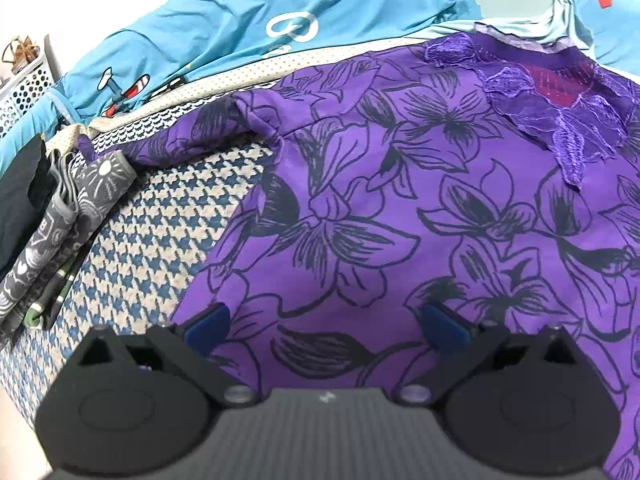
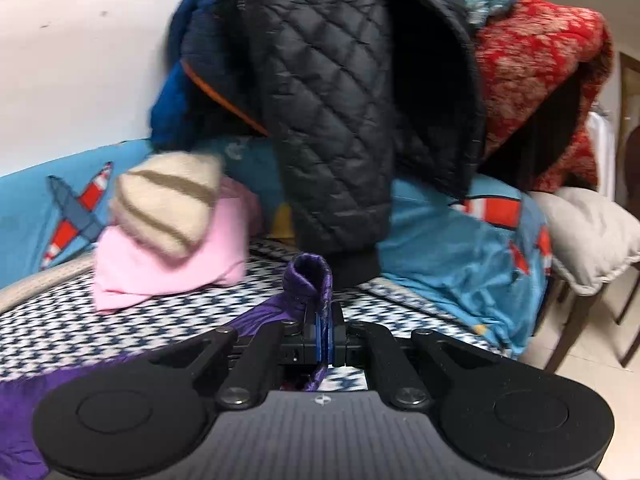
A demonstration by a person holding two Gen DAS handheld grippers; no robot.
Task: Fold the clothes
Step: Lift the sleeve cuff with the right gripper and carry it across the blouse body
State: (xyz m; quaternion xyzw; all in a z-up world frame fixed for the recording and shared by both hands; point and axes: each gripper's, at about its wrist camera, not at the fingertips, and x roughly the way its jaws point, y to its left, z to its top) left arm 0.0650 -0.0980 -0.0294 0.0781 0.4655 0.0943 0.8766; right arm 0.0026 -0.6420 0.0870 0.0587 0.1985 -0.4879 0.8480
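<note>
Item: purple floral garment, spread over the houndstooth bed cover.

Risks: my right gripper is clamped on only a small bunched fold of the purple cloth, which stands up in a loop above the closed jaws; a pull at this pinch could slip the fabric out, or drag the whole piece askew instead of folding it. My left gripper hovers with jaws apart over the garment, holding nothing (so nothing anchors the cloth against that drag). A black quilted jacket hangs close ahead of the right gripper, and a pink folded item lies near; the lifted edge might snag either.

Appearance: thin, smooth purple cloth, dark outlined flowers, lace applique near the neckline, mild wrinkles at one sleeve.
</note>
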